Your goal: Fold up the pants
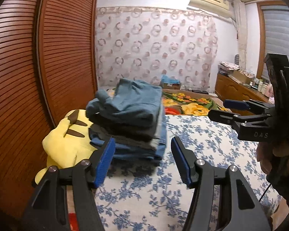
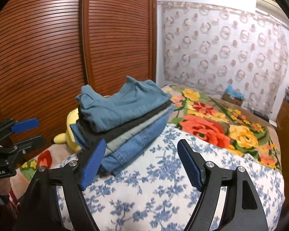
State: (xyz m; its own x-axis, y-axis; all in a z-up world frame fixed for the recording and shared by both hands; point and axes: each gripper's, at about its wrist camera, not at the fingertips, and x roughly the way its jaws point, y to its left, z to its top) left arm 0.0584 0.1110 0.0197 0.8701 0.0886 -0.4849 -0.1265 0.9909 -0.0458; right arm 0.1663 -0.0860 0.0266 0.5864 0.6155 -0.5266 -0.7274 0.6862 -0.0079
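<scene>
Your stack of folded trousers (image 2: 125,123) sits on the blue-and-white floral bedspread (image 2: 163,182), teal pair on top, dark, grey and blue denim layers beneath, tidy and untouched. A yellow plush toy (image 1: 67,140) is pressed against its left side. Your left gripper (image 1: 142,159) hangs near the stack, jaws spread, grasping nothing. Your right gripper (image 2: 141,163) is likewise released, just in front. Beyond lies a bright flowered blanket (image 2: 212,121); slatted wooden wardrobe doors (image 2: 67,48) stand left.
</scene>
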